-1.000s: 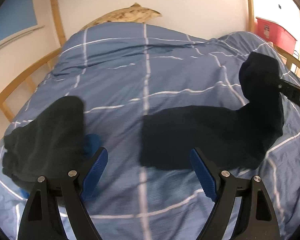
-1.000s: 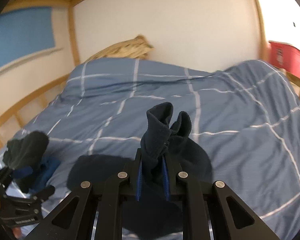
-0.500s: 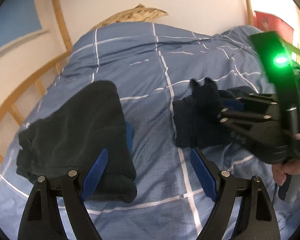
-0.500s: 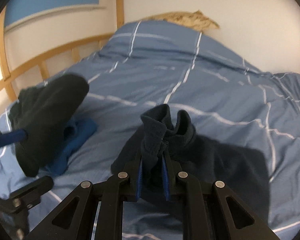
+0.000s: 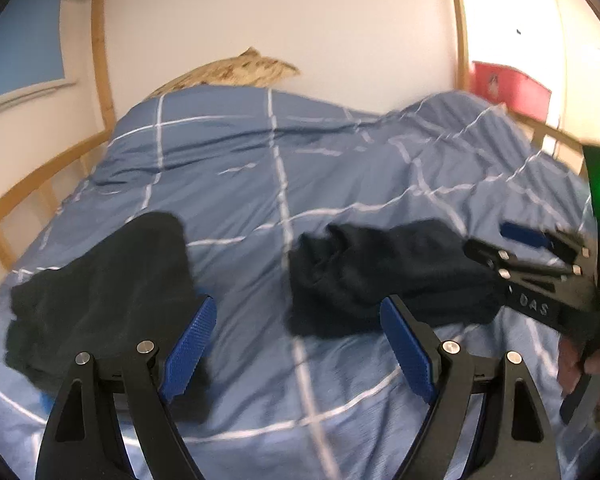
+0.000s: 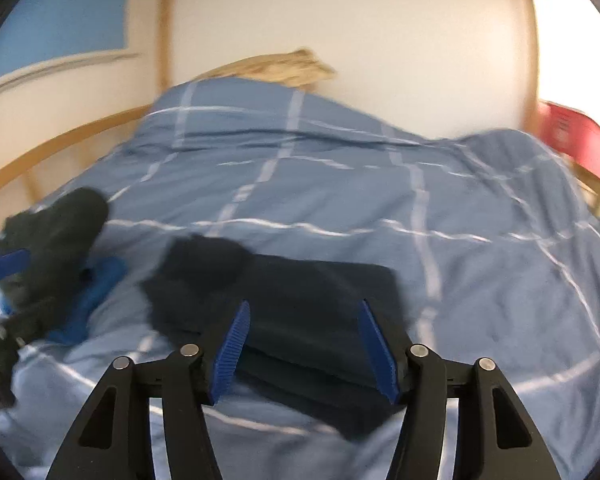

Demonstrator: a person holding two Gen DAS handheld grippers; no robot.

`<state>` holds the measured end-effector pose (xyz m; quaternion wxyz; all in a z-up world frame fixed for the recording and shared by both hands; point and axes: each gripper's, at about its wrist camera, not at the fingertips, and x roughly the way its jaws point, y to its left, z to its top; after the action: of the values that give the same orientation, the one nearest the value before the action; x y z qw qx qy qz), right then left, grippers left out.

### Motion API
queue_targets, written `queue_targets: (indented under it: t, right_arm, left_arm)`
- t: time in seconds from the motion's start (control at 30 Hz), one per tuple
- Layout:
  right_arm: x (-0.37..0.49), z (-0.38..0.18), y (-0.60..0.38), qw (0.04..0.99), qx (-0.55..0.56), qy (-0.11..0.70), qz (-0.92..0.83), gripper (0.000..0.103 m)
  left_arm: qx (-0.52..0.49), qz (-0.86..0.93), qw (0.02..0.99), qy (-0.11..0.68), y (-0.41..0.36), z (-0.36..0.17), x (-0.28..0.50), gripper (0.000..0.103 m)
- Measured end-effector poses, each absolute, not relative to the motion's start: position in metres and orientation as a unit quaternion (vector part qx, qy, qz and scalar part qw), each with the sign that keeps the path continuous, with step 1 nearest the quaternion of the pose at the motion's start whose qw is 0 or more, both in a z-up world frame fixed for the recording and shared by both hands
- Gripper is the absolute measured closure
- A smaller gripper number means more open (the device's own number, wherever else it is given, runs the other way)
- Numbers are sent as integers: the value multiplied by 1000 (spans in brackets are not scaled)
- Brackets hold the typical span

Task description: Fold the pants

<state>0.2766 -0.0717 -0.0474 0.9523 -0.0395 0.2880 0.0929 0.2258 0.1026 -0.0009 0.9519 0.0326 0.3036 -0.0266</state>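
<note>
— Pants (image 6: pixel 300 304) lie folded on the blue duvet (image 6: pixel 340 184); the right gripper (image 6: pixel 304 344)?
— Just opened, pads clear of them
— And the left gripper (image 5: pixel 296 344)?
— Wide apart, holding nothing, beside another dark garment (image 5: pixel 100 292)

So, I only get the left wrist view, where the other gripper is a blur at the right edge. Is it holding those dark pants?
Observer: No. In the right wrist view the right gripper is open. Its jaws have just been opening, and the pants lie on the duvet below it, not pinched.
Operator: Do they look folded from there?
Observer: Mostly. The right part is a flat rectangle with stacked layers showing at its near edge, while the left end is bunched.
Operator: Anything under the other dark pile?
Observer: Yes, a bright blue cloth sticks out beneath that dark garment.
</note>
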Motion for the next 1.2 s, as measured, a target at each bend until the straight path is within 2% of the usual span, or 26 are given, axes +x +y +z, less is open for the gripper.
queue_targets:
  t: [0.13, 0.27, 0.33, 0.4, 0.43, 0.7, 1.03, 1.13, 1.2]
  right_arm:
    - [271, -54, -113, 962, 14, 272, 38, 39]
    - [275, -72, -141, 959, 73, 272, 27, 39]
    - [278, -81, -148, 955, 93, 281, 31, 39]
    - [281, -90, -152, 952, 107, 286, 24, 39]
    - [281, -92, -155, 951, 115, 287, 22, 39]
    - [283, -110, -172, 942, 167, 290, 19, 39]
    - [283, -122, -163, 946, 157, 280, 41, 39]
    - [284, -126, -164, 943, 163, 285, 46, 39]
    - [283, -127, -166, 943, 169, 283, 48, 39]
  left_arm:
    - [2, -41, 957, 287, 85, -6, 232, 27]
    - [-8, -50, 954, 297, 68, -21, 249, 47]
    - [-23, -54, 950, 308, 68, -28, 259, 52]
    - [-40, -55, 945, 320, 71, -36, 268, 62]
    - [-54, -56, 942, 326, 74, -41, 273, 64]
    - [-108, -49, 929, 350, 81, -60, 297, 65]
    - [-146, -16, 912, 384, 89, -79, 310, 64]
    - [-149, -19, 916, 372, 86, -74, 309, 66]
    - [-143, -25, 919, 367, 83, -69, 309, 73]
